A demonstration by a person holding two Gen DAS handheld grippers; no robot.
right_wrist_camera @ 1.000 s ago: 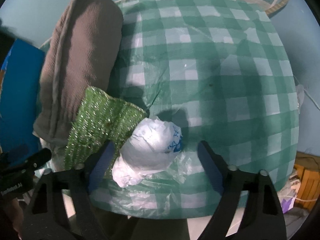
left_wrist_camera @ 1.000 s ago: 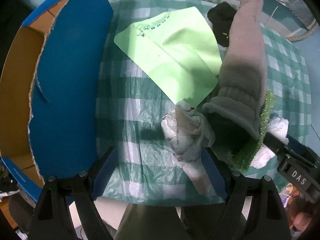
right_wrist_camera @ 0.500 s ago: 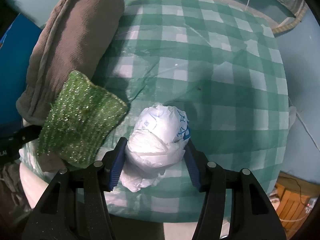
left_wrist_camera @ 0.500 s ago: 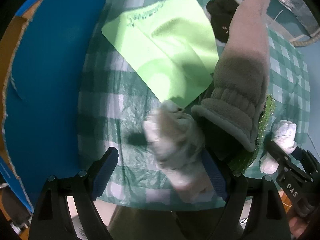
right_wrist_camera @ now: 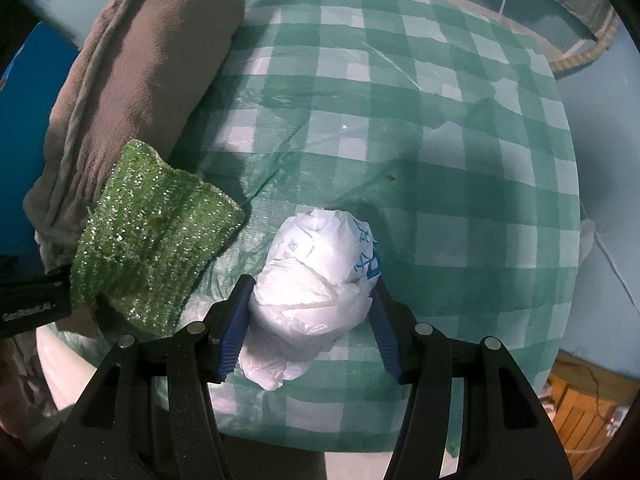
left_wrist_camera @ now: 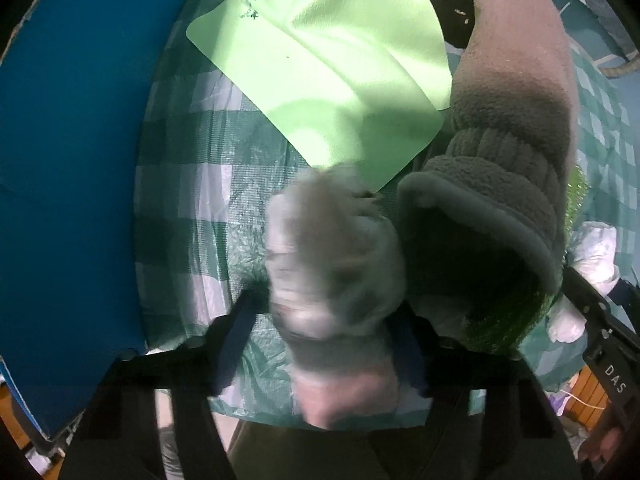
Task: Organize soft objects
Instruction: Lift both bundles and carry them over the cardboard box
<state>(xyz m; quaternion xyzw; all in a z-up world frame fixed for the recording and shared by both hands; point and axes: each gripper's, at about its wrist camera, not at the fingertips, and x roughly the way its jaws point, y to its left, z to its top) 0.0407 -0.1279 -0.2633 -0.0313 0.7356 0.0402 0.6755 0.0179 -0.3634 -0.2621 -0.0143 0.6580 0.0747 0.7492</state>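
Two handheld grippers work over a round table (right_wrist_camera: 460,208) covered in a green and white checked plastic cloth; every place below is given relative to that table.

At the table's near edge, the right gripper (right_wrist_camera: 312,312) has its blue-padded jaws pressed against both sides of a crumpled white plastic bag with blue print (right_wrist_camera: 316,280), which rests on the cloth. Just left of the bag lies a glittery green scrubbing cloth (right_wrist_camera: 148,248), its far edge against a grey fleece slipper-sock (right_wrist_camera: 136,92) that stretches away toward the table's far left rim.

Also at the near edge, further left, the left gripper (left_wrist_camera: 324,320) has its jaws closed against a blurred, wadded pale grey bag (left_wrist_camera: 336,276). Whether this wad touches the cloth cannot be told. The slipper-sock's dark opening (left_wrist_camera: 476,260) sits just right of it.

Farther in, near the table's middle, a lime green cloth (left_wrist_camera: 332,68) lies flat. A small black item (left_wrist_camera: 452,8) sits at the far side. A blue cardboard box flap (left_wrist_camera: 76,152) stands off the table's left edge.
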